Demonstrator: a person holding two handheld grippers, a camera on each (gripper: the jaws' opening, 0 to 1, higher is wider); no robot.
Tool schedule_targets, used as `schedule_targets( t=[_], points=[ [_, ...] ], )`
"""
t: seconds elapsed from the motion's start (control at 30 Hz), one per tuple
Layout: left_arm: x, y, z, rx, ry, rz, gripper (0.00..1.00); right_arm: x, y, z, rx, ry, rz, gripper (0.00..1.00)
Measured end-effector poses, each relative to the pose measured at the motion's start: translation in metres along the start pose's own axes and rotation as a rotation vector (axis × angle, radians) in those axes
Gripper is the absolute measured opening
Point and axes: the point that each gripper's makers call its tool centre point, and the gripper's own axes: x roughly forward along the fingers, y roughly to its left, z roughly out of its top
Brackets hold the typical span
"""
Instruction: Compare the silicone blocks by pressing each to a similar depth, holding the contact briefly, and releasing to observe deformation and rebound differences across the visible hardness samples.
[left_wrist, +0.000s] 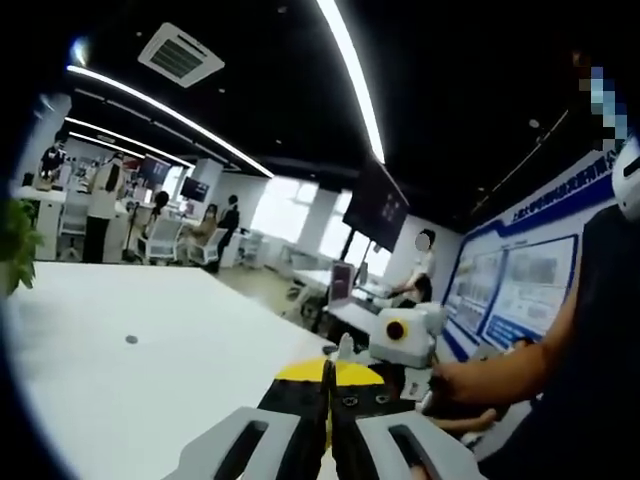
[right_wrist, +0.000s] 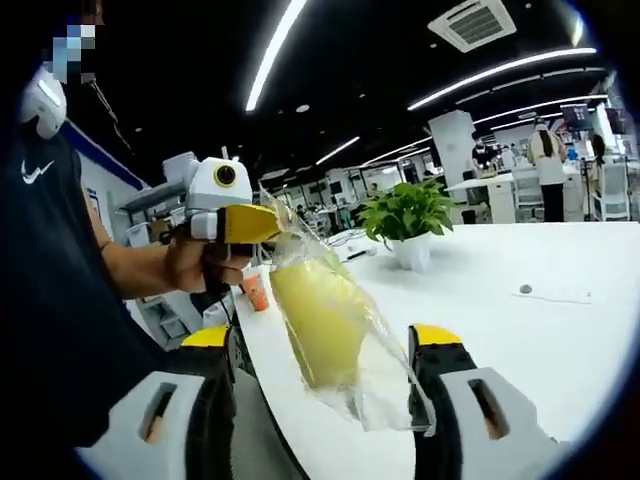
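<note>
A clear plastic bag with a pale yellow silicone block inside hangs in the air over the near edge of the white table. In the right gripper view, the left gripper, held in a person's hand, pinches the bag's top corner. My right gripper is open, its yellow-tipped jaws standing either side of the bag, and the right jaw brushes the loose plastic. In the left gripper view the left gripper has its jaws pressed together. The right gripper is just beyond, in a hand.
A potted green plant and an orange cup stand on the table. A small dark dot marks the table top. People sit and stand at desks far behind. A blue poster wall is at the side.
</note>
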Motion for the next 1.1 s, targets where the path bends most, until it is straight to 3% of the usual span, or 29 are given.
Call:
schedule_targets(
  t=[0.07, 0.1, 0.4, 0.63, 0.8, 1.1],
  points=[
    [0.002, -0.001, -0.002, -0.010, 0.008, -0.002, 0.00, -0.003, -0.007, 0.003, -0.008, -0.019, -0.046, 0.97],
    [0.002, -0.002, -0.002, -0.010, 0.010, -0.006, 0.00, -0.007, -0.011, -0.001, -0.026, 0.002, -0.065, 0.96],
    [0.004, -0.002, 0.003, -0.032, -0.015, -0.019, 0.00, -0.021, -0.022, 0.001, -0.034, -0.012, -0.130, 0.96],
    [0.006, 0.010, -0.005, -0.080, -0.032, 0.012, 0.00, -0.035, -0.032, -0.008, -0.017, -0.012, -0.191, 0.96],
    [0.008, 0.016, -0.016, -0.110, -0.031, 0.030, 0.00, -0.045, -0.036, -0.014, -0.026, -0.006, -0.229, 0.96],
    [0.013, 0.025, -0.053, -0.166, 0.010, 0.062, 0.00, -0.059, -0.040, -0.037, 0.027, 0.013, -0.276, 0.96]
  ],
)
